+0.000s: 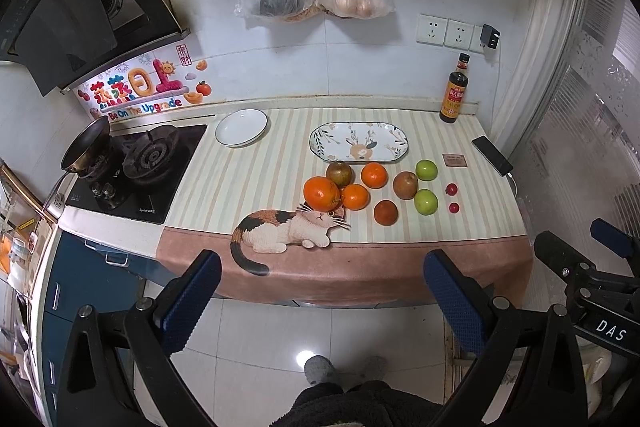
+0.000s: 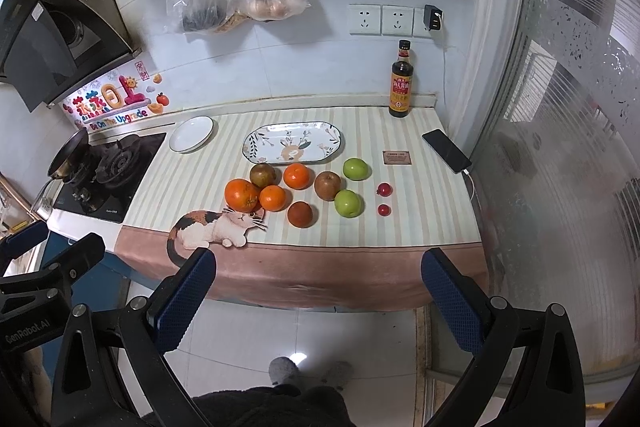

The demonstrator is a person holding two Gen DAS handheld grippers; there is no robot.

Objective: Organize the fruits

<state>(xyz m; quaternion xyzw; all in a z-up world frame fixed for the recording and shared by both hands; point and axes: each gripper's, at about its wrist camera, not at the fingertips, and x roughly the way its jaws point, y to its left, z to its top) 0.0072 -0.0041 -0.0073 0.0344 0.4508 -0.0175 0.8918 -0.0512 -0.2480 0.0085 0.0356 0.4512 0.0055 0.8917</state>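
I see nothing sorted yet: the fruits [image 2: 304, 191] lie loose on the tablecloth [image 2: 416, 223], just before the bare oval plate [image 2: 256, 151]. My left gripper [image 1: 322, 307] and right gripper [image 2: 320, 305] hang spread wide, holding nothing.

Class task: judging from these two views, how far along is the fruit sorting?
Nothing looks done: the oval plate and round plate are both empty. Nothing is in hand: the left gripper and right gripper are open, short of the counter. All left: oranges, green apples and the rest lie on the cloth.
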